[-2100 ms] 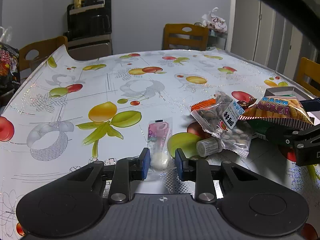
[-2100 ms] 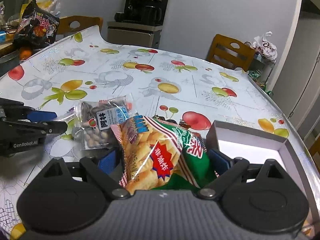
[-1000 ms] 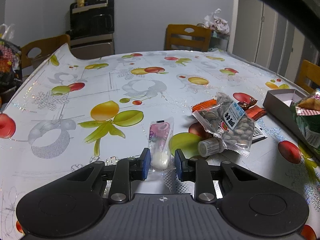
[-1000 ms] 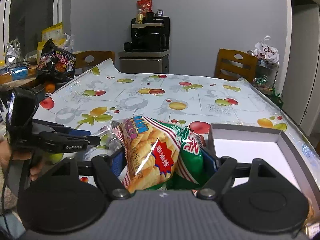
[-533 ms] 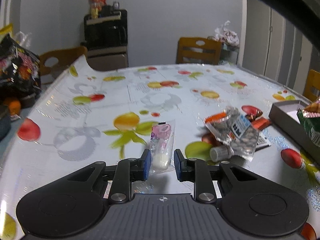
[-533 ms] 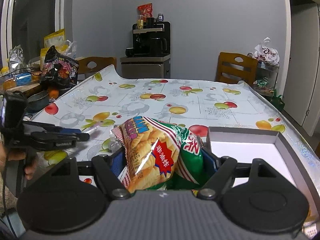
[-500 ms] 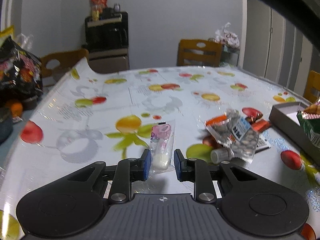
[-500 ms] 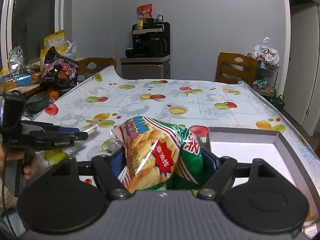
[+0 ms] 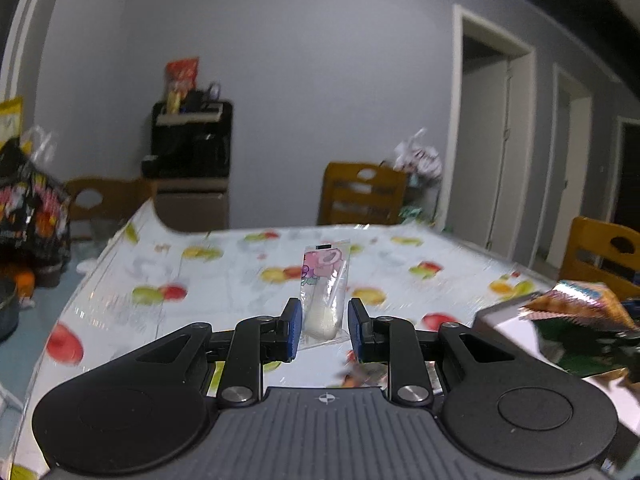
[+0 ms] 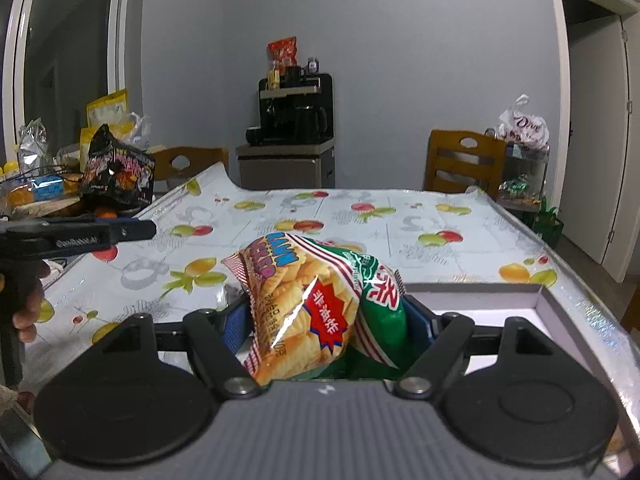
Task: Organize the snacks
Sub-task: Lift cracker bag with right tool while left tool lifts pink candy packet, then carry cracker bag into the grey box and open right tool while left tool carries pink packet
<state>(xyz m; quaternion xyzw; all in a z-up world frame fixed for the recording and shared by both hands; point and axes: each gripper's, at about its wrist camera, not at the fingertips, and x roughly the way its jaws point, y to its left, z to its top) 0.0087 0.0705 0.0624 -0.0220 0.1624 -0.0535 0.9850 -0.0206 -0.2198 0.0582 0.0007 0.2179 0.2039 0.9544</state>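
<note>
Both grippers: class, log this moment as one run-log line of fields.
left gripper: shut on clear candy packet, off table | right gripper: shut on cracker bag | grey box: open, beside bag

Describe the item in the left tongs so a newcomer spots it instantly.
Above the fruit-print table, look between the left tongs. The sachet is a slim clear packet, pink cartoon on top, white lump below; far smaller than the crackers bag in the right tongs.

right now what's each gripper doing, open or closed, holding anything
Left gripper: shut on the small clear candy packet.
Right gripper: shut on the cracker bag.
</note>
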